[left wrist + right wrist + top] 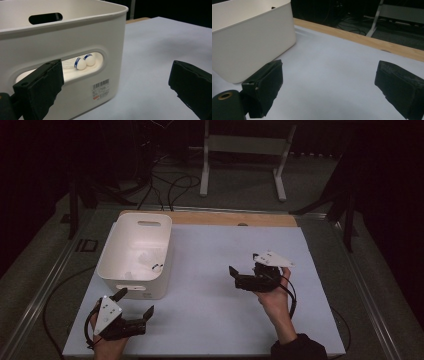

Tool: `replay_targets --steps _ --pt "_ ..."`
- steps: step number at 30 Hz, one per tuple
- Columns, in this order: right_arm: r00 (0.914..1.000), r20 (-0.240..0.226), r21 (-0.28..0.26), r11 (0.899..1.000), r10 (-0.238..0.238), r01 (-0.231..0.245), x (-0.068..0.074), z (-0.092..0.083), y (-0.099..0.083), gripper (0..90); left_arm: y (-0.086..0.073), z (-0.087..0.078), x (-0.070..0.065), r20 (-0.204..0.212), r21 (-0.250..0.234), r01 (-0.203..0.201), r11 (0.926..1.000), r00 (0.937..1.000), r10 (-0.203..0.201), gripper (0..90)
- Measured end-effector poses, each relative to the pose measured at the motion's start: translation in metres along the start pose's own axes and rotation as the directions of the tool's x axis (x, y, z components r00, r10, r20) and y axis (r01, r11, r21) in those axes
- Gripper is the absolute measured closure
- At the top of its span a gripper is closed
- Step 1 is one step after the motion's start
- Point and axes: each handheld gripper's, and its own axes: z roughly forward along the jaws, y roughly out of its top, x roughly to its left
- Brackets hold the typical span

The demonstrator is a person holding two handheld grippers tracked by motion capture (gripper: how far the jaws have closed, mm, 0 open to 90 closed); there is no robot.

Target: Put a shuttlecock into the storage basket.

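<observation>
White balls with blue bands already lie inside the tub on the worktop. Both the left gripper and right gripper hover with jaws open, empty; sorting looks about finished.

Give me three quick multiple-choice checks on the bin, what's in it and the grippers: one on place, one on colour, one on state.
1. Where does the white bin stand?
A. Table's left side
B. Table's right side
C. On the floor

2. What colour are the bands on the two white balls seen through the bin's handle slot?
A. Red
B. Blue
C. Green

3. How is the right gripper?
A. Shut on a ball
B. Shut, holding nothing
C. Open, holding nothing

Answers: 1 A, the high view shows it left, by the left gripper. 2 B, the left gripper view shows blue bands. 3 C, its jaws stand wide apart over bare table.
</observation>
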Motion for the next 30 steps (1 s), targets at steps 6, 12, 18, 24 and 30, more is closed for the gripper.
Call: replay_targets --steps 6,12,18,24,30 --pt "0.9992 0.037 -0.011 1.000 0.016 -0.015 -0.012 -0.016 -0.013 8.0 0.001 0.000 0.004 -0.004 -0.017 0.029 0.9995 0.9996 -0.029 0.5" --pt "0.9961 0.069 -0.018 0.998 0.055 -0.054 -0.031 -0.033 -0.039 8.0 0.002 0.000 0.007 -0.008 -0.025 0.042 0.9988 0.9991 -0.042 0.5" --pt "0.9936 0.098 -0.082 0.995 0.057 -0.049 -0.041 -0.047 -0.062 8.0 0.003 0.000 0.009 -0.017 -0.038 0.055 0.9978 0.9983 -0.056 0.5" --pt "0.9928 0.110 -0.135 0.990 0.047 -0.032 -0.043 -0.054 -0.077 8.0 0.004 0.000 0.010 -0.018 -0.045 0.055 0.9975 0.9983 -0.056 0.5" --pt "0.9923 0.111 -0.190 0.981 0.056 -0.034 -0.046 -0.063 -0.087 8.1 0.004 0.002 0.011 -0.015 -0.039 0.053 0.9978 0.9984 -0.054 0.5"
